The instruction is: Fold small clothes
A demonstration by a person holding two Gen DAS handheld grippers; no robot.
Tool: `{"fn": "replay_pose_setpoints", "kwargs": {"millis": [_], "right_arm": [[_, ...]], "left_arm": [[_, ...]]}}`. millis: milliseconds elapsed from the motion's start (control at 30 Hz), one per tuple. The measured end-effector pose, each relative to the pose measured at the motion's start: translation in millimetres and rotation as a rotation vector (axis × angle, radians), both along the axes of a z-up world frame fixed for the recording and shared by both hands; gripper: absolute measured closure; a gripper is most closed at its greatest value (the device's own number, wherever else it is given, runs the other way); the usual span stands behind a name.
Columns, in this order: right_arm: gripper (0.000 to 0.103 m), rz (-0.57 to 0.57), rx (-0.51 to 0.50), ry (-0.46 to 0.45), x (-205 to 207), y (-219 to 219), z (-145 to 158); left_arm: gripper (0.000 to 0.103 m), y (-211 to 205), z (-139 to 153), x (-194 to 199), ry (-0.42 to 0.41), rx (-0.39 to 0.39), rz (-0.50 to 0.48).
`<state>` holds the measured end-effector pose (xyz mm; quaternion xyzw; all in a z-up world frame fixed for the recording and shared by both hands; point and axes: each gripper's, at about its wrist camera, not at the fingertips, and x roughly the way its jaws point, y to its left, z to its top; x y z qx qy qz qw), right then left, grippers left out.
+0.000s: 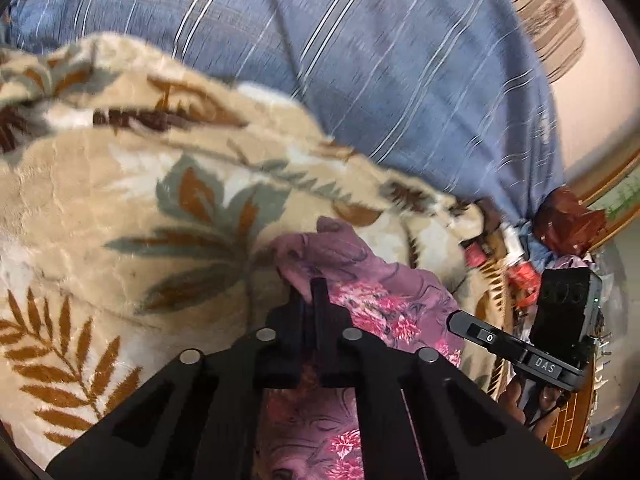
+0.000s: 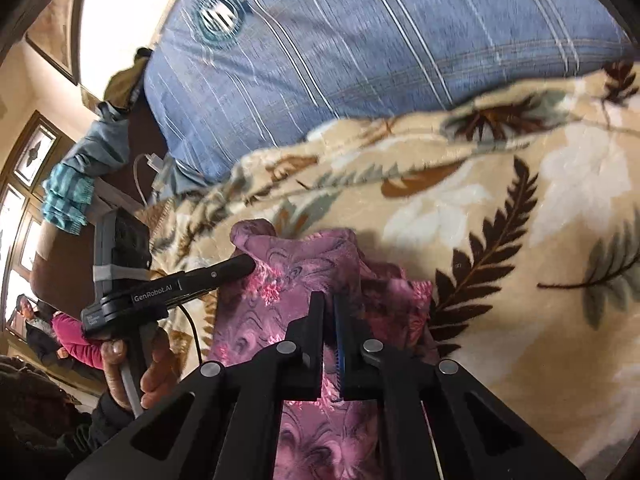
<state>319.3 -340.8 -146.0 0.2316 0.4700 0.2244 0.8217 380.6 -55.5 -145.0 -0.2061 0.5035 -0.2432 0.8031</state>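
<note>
Spread widest: a blue striped pillow [image 1: 360, 60], banked up behind a beige leaf-print blanket [image 1: 120, 200] that covers the rest of the surface. On that blanket, near its edge below the pillow, a small purple garment with pink flowers [image 2: 304, 272], bunched into folds and lifted in a ridge.

Relative to the garment: left gripper [image 1: 310, 290] at the peak of the ridge, jaws drawn together with a fold of the purple cloth pinched between them, more cloth trailing back under the black frame. Right gripper [image 2: 329, 300] lower on the same garment, nearer the blanket's fern print, jaws nearly closed; cloth lying under and around the fingers, a blue pad [image 2: 341, 332] showing on one inner face; cannot tell for certain whether fabric is nipped between the tips.

Beside the garment, on the side away from the fern print, a hand [image 2: 136, 372] wrapped round the left gripper's handle.
</note>
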Motion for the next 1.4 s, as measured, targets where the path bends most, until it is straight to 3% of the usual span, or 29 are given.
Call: {"fn": "replay_pose_setpoints", "kwargs": {"millis": [67,167,233,300,333,400,500,533,567,633,667,800,833,867,900,967,1067,1133,1233,1267,1300,1333,1367,1400], "right_arm": [[0.099,-0.022,-0.025,-0.007,-0.9,-4.2,3.9],[0.099,-0.033,-0.078,0.038,4.8,-4.3,-14.4],[0.099,-0.033,-0.086,0.061,6.2,-1.2,-23.8],[0.099,-0.033,-0.102,0.031,2.5,0.8,-12.4],[0.099,-0.036,-0.111,0.010,1.1,0.9,-5.9],[0.099,-0.036,-0.118,0.009,3.1,0.9,-6.5],[0.094,-0.012,-0.127,0.080,10.1,5.5,-31.1],[0.092,-0.005,-0.110,0.079,9.1,4.4,-31.0],[0.087,0.000,-0.112,0.061,7.6,4.1,-25.9],[0.063,0.007,-0.112,0.008,4.3,2.5,-9.5],[0.048,0.001,-0.099,-0.009,4.2,1.3,-4.8],[0.047,-0.003,-0.072,0.002,18.8,-0.3,-10.0],[0.050,0.003,-0.066,0.016,24.0,0.7,-18.0],[0.064,0.002,-0.059,0.033,27.1,0.5,-25.3],[0.093,-0.001,-0.041,0.058,29.2,-1.2,-33.0],[0.097,-0.001,0.018,0.080,26.3,-6.4,-36.1],[0.098,-0.006,0.000,0.013,22.4,-7.3,-13.8],[0.098,-0.005,-0.053,0.028,26.1,-2.7,-20.7],[0.086,-0.036,-0.041,0.108,22.8,-5.5,-39.3],[0.080,-0.039,-0.041,0.096,17.0,-6.8,-32.7],[0.068,-0.043,-0.058,0.068,8.1,-7.9,-19.2],[0.060,-0.052,-0.067,0.030,-2.1,-10.4,-3.9],[0.050,-0.058,-0.063,-0.002,-11.3,-11.8,9.0],[0.049,-0.057,-0.047,-0.035,-25.8,-12.5,23.2]], "left_arm": [[0.102,-3.8,-1.7,1.8,-0.016,0.032,-0.004],[0.102,-8.1,-15.8,4.3,0.006,0.073,-0.005],[0.102,-5.5,-16.3,2.6,0.020,0.055,0.005],[0.102,-3.3,-6.5,-1.5,-0.019,0.055,0.007],[0.102,-5.4,-4.7,-0.6,-0.048,0.093,0.007],[0.102,-7.0,-16.6,3.4,-0.016,0.112,0.004],[0.098,-4.9,-23.8,4.7,0.038,0.083,-0.006],[0.087,-3.0,-20.0,4.2,0.037,0.071,-0.006],[0.067,-0.2,-14.6,5.3,0.033,0.049,-0.004],[0.043,4.0,-7.9,9.2,0.019,0.042,0.023],[0.043,3.5,-9.1,13.1,0.030,0.049,0.020],[0.043,-4.1,-29.3,37.7,0.127,0.023,-0.022],[0.053,-4.7,-35.1,41.2,0.145,-0.003,-0.024],[0.083,-3.6,-40.7,43.2,0.156,-0.039,-0.025],[0.092,-1.1,-43.8,42.7,0.161,-0.071,-0.014],[0.092,3.0,-38.6,38.6,0.135,-0.151,0.004],[0.092,-9.9,-27.8,35.6,0.060,-0.054,-0.003],[0.089,-19.2,-45.6,36.0,0.105,0.023,-0.009],[0.086,-12.0,-41.8,26.9,0.143,-0.026,0.011],[0.077,-10.2,-27.1,21.8,0.119,-0.016,0.005],[0.068,-7.8,-14.1,15.9,0.092,-0.010,-0.001],[0.050,-3.2,5.4,3.0,0.050,-0.004,-0.001],[0.043,-1.1,15.2,-6.0,0.028,0.014,0.000],[0.043,1.3,24.9,-17.2,0.006,0.035,-0.012]]}}
